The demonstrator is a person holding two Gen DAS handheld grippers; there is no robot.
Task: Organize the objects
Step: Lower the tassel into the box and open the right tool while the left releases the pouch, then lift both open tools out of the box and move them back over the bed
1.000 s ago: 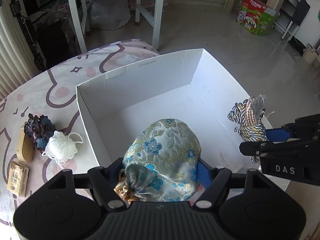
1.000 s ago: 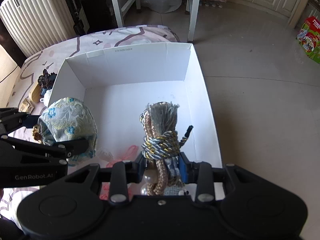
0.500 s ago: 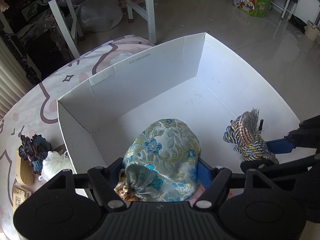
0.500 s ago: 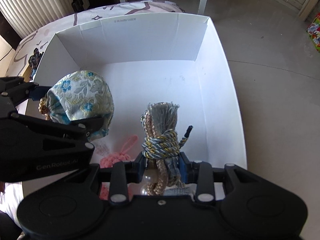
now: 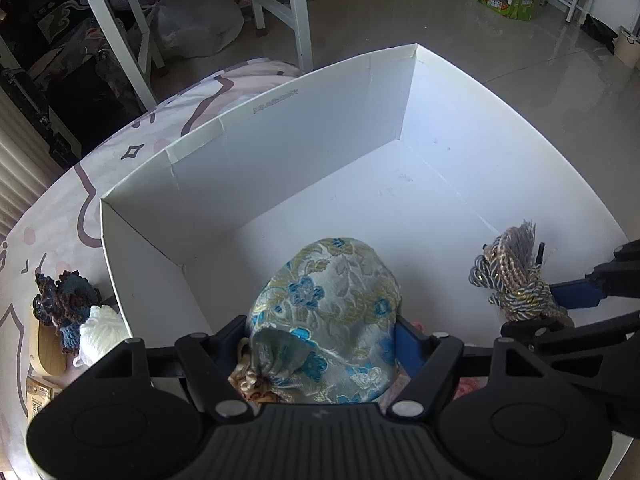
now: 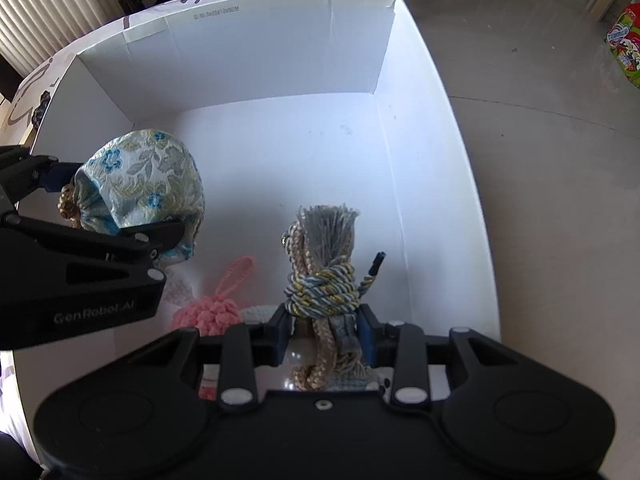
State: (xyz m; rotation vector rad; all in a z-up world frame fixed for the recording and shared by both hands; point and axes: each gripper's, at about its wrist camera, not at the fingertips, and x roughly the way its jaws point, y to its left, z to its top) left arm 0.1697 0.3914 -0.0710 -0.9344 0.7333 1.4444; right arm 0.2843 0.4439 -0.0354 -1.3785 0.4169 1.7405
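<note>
While the left gripper clamps a floral silver-blue brocade pouch, the right gripper pinches a knotted gold-and-grey cord tassel, both above an open white cardboard box.

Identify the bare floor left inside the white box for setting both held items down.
Bare: the white box floor toward its far wall and right wall. Crowded: the near end, holding the pink crochet ball below the brocade pouch and rope bundle.
</note>
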